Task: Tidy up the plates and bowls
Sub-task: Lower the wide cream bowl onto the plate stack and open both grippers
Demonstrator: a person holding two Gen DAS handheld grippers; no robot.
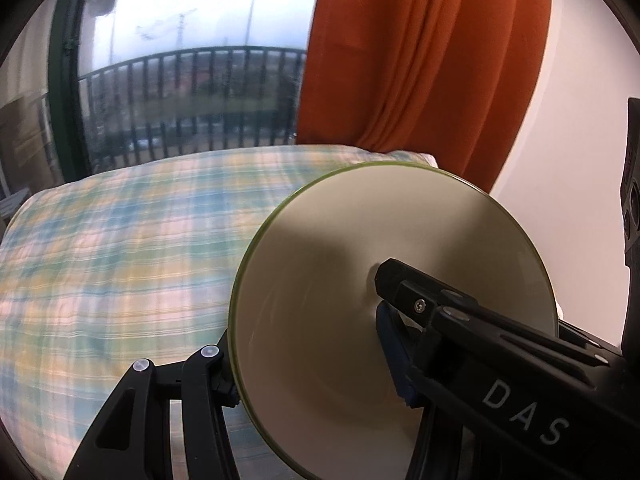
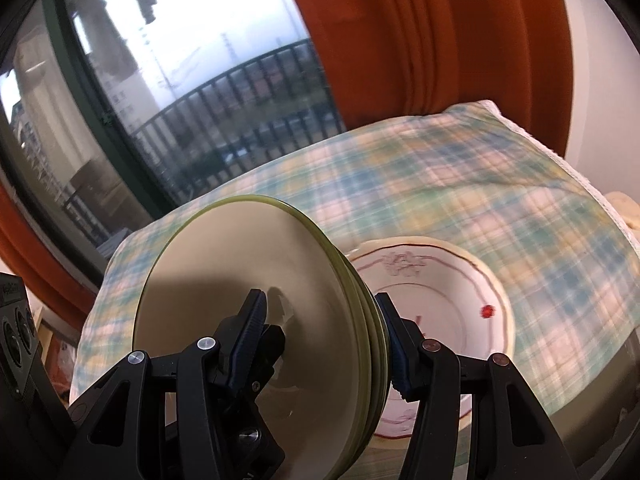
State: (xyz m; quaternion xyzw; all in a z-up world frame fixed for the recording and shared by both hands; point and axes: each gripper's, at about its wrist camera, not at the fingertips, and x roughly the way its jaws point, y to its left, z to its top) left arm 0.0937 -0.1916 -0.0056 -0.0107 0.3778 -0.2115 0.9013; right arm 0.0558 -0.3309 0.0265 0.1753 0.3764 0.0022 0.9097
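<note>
A stack of cream bowls with green rims (image 2: 240,304) is held on edge, up in the air. My right gripper (image 2: 324,340) is shut on the stack's wall, one finger inside and one outside. In the left wrist view the same cream bowl (image 1: 340,280) fills the lower right, and my left gripper (image 1: 304,352) is shut on its rim, with the right finger (image 1: 420,300) inside the bowl. A white plate with a red floral pattern (image 2: 448,280) lies on the plaid cloth behind the stack.
A plaid green, blue and pink cloth (image 1: 120,240) covers the surface below. An orange curtain (image 1: 420,60) hangs at the back right beside a white wall. A window with a dark balcony railing (image 1: 192,92) lies behind. A black device (image 2: 16,320) stands at left.
</note>
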